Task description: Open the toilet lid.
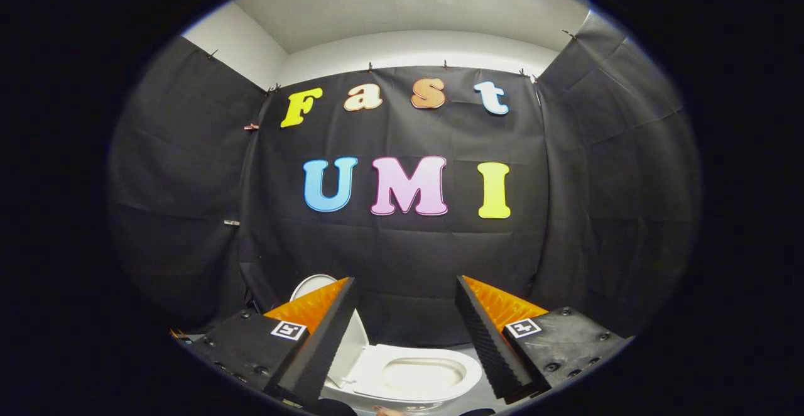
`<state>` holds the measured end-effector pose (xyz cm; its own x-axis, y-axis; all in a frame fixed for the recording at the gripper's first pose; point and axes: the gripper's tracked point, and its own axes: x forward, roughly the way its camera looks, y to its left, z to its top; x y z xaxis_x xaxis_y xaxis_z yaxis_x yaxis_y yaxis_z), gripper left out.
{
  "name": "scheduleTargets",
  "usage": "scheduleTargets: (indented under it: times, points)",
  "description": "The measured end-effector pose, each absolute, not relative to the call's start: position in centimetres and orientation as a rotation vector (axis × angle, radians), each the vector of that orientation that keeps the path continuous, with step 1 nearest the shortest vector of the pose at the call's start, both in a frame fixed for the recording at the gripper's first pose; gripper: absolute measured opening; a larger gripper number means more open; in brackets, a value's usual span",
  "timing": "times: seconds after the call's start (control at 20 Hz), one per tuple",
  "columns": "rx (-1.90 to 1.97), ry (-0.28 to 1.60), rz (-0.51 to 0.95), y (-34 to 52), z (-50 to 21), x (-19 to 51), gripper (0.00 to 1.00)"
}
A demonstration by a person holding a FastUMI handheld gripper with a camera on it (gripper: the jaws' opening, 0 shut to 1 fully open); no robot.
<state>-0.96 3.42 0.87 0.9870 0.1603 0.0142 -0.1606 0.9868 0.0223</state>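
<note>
Two fingers of the gripper spread wide apart at the bottom of the frame, released and grasping nothing. Between them, low at bottom centre, sits the toilet, bowl exposed and seat down. Its lid stands raised, leaning back toward the left, partly hidden behind the left finger. Black cloth wall hangs behind.

the white toilet sits low against the black cloth wall, below and between the wide-apart fingers. its lid stands raised at the left, partly hidden behind the left finger, leaving the oval seat and bowl uncovered.
</note>
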Motion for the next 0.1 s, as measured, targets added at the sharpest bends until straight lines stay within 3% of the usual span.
scheduleTargets:
  times: [0.1]
  points:
    - [0.024, -0.015, 0.162, 3.49, 0.94, -0.81, 0.99]
